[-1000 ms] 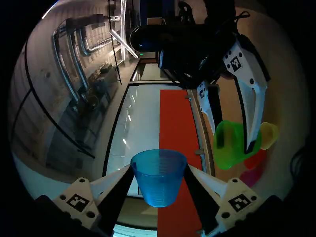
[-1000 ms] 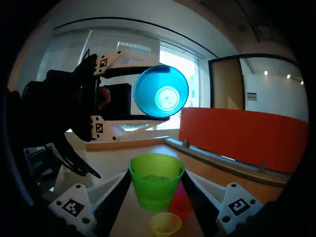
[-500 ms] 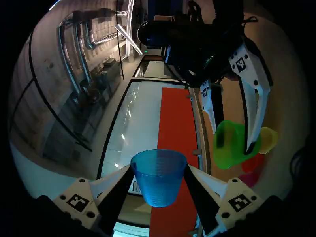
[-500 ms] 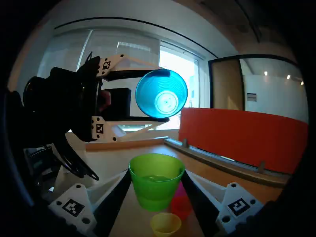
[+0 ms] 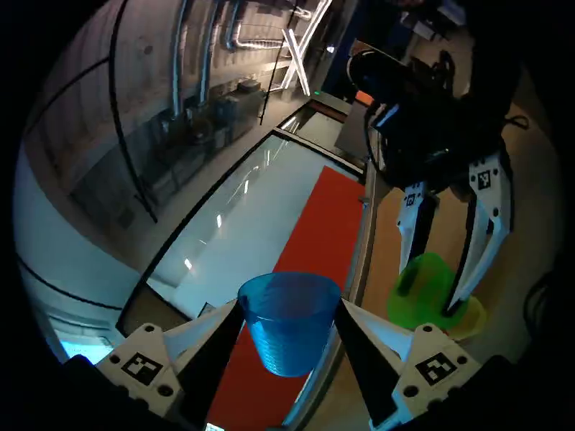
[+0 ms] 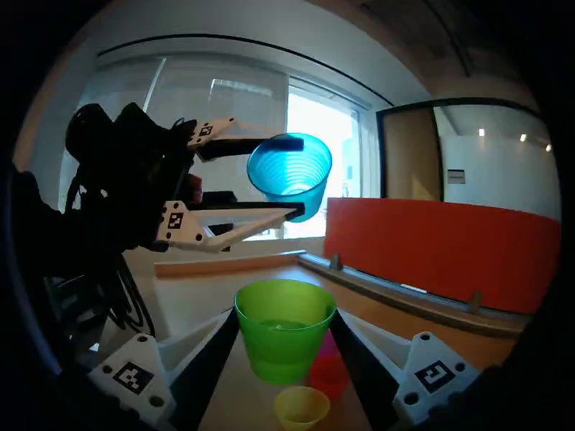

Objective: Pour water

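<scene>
The blue cup (image 5: pixel 289 327) is clamped between the two fingers of the left tool (image 5: pixel 288 310), both pressed on its sides. In the right gripper view it is seen raised above and ahead of the right tool (image 6: pixel 285 321), tilted, with the rim uppermost and the base down toward the right. The green cup (image 6: pixel 285 337) is clamped in the same way by the right tool and held upright, with some water (image 6: pixel 284 325) inside, well below the rim. Whether it rests on the counter (image 6: pixel 215 284) cannot be told. Just beneath the right tool's fingertips stand a yellow cup (image 6: pixel 302 407) and a red cup (image 6: pixel 332 372). An orange partition (image 6: pixel 445 244) runs beyond them, off to that tool's right.

The pour is judged to be over and the blue cup to be on its way back to upright. The roll is best completed slowly, with the rim kept over the green cup until any last drops have fallen. The green cup should be held level meanwhile, and neither grip slackened.

A second ago the blue cup's mouth was turned square toward the right tool, so that its inside and bottom were seen; now its outer wall is seen. In the left gripper view the room has swung round accordingly. The green cup and its water level look unchanged.
</scene>
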